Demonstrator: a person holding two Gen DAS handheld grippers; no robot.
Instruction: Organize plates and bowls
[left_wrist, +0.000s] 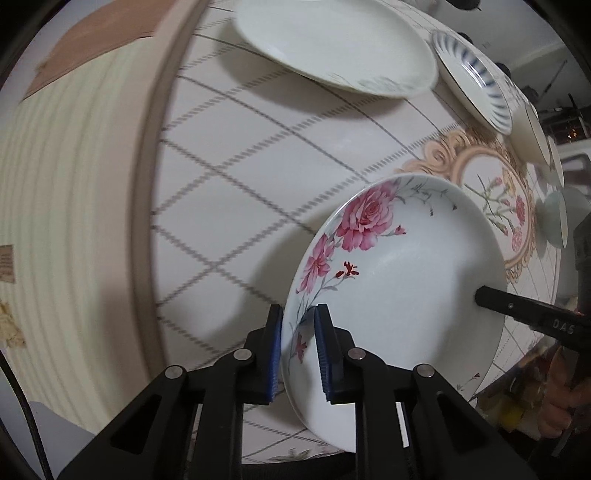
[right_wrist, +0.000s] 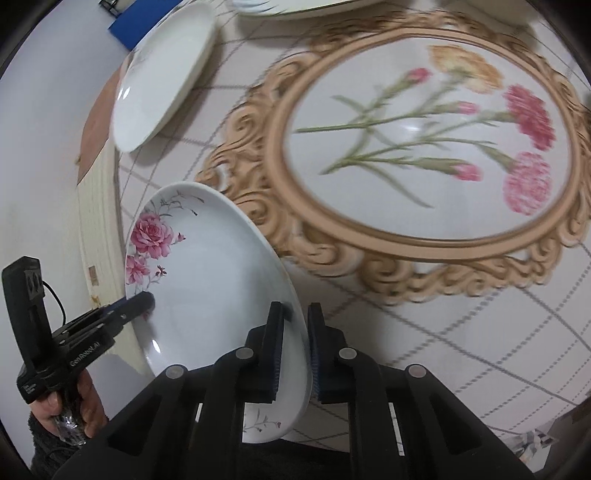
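Between the left gripper's (left_wrist: 298, 350) blue pads sits the near rim of the rose plate (left_wrist: 399, 295), pinched firmly; across the dish the right gripper (right_wrist: 295, 347) clamps the opposite rim, so the plate hangs tilted above the tablecloth (left_wrist: 229, 206); ahead of the left tool lie a plain white plate (left_wrist: 332, 44) and a blue-striped plate (left_wrist: 476, 77); to stack well, I judge both grips should keep level and lower together, releasing only once it rests.
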